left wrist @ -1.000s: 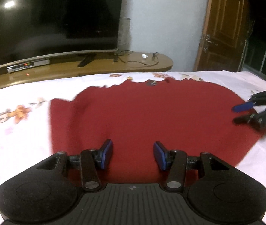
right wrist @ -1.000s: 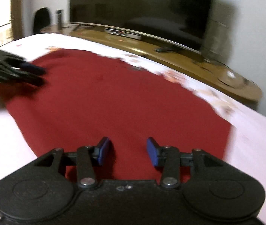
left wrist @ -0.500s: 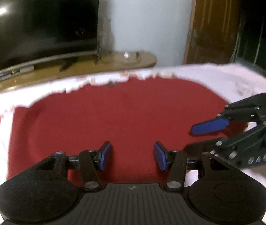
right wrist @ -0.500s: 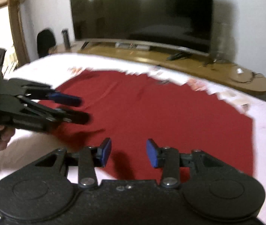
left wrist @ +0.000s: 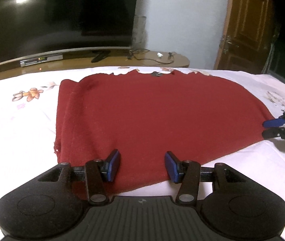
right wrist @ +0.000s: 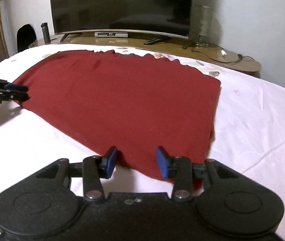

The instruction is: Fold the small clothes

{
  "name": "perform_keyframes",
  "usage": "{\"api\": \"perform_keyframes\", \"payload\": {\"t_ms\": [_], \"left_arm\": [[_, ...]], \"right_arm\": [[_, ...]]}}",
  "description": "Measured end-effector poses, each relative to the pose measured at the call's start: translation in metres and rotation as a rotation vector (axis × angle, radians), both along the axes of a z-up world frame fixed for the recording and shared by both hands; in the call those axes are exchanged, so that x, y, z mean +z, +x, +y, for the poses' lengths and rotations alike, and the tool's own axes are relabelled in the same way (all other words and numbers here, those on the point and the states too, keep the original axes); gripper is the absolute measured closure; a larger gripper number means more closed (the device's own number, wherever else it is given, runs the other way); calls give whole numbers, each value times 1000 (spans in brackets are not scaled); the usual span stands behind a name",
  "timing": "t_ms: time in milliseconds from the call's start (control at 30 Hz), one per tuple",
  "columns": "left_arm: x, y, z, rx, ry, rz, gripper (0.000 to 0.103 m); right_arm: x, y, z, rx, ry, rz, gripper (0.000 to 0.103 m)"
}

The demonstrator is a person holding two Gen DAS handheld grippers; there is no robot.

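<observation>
Cloth [left wrist: 152, 116] near edge sits between parted left tongs [left wrist: 142, 165].

White letters "DA" stood on the black right gripper [left wrist: 267, 129] at the right edge of the left-wrist frame. The rest was cut off. Nothing else was legible.

A white bedsheet [left wrist: 32, 124] with a flower print covers the bed. Behind it a curved wooden stand [right wrist: 232, 62] carries a large dark television [right wrist: 120, 6], a set-top box [right wrist: 111, 34] and cables [left wrist: 152, 58]. A wooden door [left wrist: 246, 24] stands at the right.
</observation>
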State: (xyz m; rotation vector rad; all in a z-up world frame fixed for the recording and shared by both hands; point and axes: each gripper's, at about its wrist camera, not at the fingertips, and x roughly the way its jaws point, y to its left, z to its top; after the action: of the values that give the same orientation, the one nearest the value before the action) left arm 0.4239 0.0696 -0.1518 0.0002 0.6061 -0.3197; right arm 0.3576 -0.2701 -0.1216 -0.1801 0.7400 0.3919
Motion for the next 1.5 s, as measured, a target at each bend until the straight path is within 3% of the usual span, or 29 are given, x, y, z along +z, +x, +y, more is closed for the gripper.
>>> {"api": "perform_keyframes", "payload": {"t_ms": [100, 200, 233, 267, 300, 367, 500, 600, 667, 833, 967, 1033, 1133, 1200, 1267, 1333, 1400, 1500], "left_arm": [[14, -7, -5, 16, -8, -33, 53], [5, -5, -3, 46, 61, 13, 53], [0, -5, 1, 46, 40, 6, 53], [-1, -6, 6, 53, 8, 5, 53], [0, -6, 8, 61, -7, 10, 53], [2, -6, 5, 63, 15, 15, 53], [2, -7, 4, 74, 11, 13, 53], [1, -9, 3, 81, 12, 9, 53], [1, -8, 2, 87, 13, 6, 53], [0, -9, 1, 91, 20, 5, 53], [0, -9, -1, 89, 27, 3, 53], [1, -9, -2, 87, 34, 5, 52], [5, -12, -1, 92, 40, 13, 48], [11, -21, 0, 115, 43, 17, 31], [16, -35, 2, 125, 47, 0, 28], [17, -49, 7, 137, 13, 14, 28], [14, -57, 17, 173, -91, 56, 28], [0, -58, 37, 225, -380, 145, 28]], "right_arm": [[7, 5, 12, -24, -32, 11, 66], [27, -5, 12, -37, 5, -65, 64], [27, -8, 10, -47, 10, -77, 64], [19, -4, 6, -72, 13, -51, 65], [4, 5, 1, -109, -10, 33, 65], [0, 6, -8, -126, 51, 25, 65], [8, 11, -2, -155, 42, 46, 65], [18, 2, -5, -195, 100, 0, 63], [7, 7, -8, -235, 75, 46, 62], [7, 8, -1, -235, 31, 44, 63], [20, -3, 6, -217, 31, -41, 61], [3, 7, 2, -240, 12, 49, 60], [6, 9, -1, -236, 30, 48, 60], [12, 8, 0, -234, 26, 45, 60], [19, 0, -3, -239, 55, 13, 58], [23, -8, -8, -249, 78, -11, 58], [24, -15, -13, -259, 103, -19, 58], [24, -21, -19, -274, 138, -20, 58]]}}
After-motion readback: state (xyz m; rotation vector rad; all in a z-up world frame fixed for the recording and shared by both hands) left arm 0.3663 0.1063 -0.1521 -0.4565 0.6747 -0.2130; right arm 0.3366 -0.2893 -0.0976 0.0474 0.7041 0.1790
